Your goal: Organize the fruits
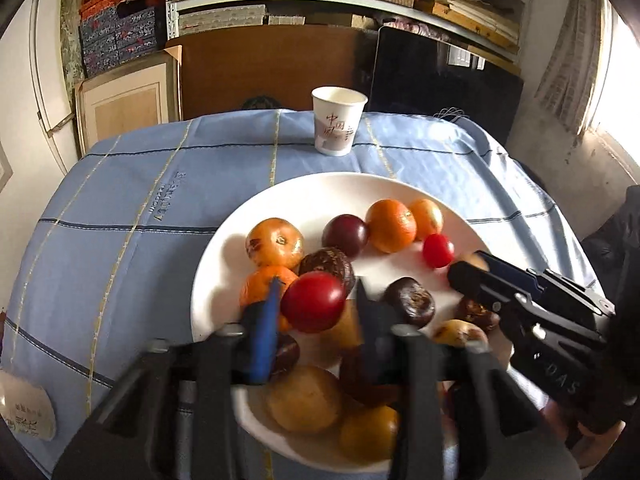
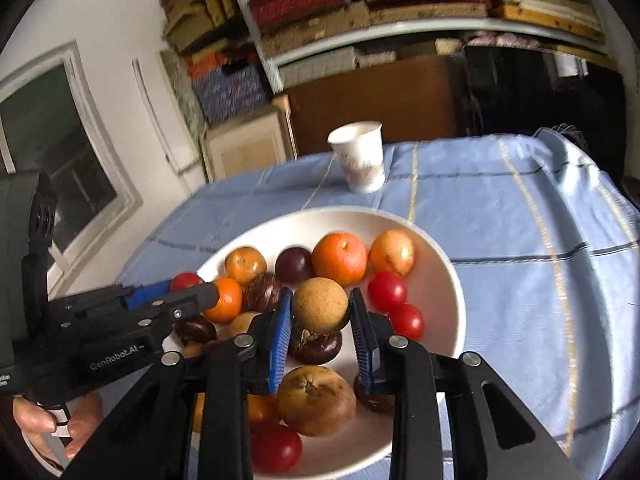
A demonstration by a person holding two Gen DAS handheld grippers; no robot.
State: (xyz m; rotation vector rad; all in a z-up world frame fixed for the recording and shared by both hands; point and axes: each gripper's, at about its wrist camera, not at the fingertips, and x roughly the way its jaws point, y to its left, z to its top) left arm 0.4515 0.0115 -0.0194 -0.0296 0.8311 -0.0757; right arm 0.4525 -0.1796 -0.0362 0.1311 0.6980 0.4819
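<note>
A white plate [image 1: 312,196] [image 2: 448,280] on the blue cloth holds several fruits: oranges [image 1: 390,225] [image 2: 339,259], cherry tomatoes [image 1: 438,250] [image 2: 387,290], dark plums [image 1: 345,235] [image 2: 294,265], brown chestnut-like pieces [image 1: 410,307] [image 2: 315,345] and tan fruits [image 1: 304,398] [image 2: 316,400]. My left gripper [image 1: 316,308] is shut on a red tomato [image 1: 313,307] above the plate; it also shows in the right wrist view [image 2: 188,290]. My right gripper [image 2: 320,312] is shut on a round tan fruit [image 2: 320,305] above the plate; it also shows in the left wrist view [image 1: 474,266].
A white paper cup [image 1: 338,120] [image 2: 360,156] stands upright on the blue checked cloth [image 1: 140,208] [image 2: 520,240] behind the plate. Shelves with stacked boxes, a brown board and a dark panel stand behind the table. A paper label [image 1: 28,410] lies at the left front.
</note>
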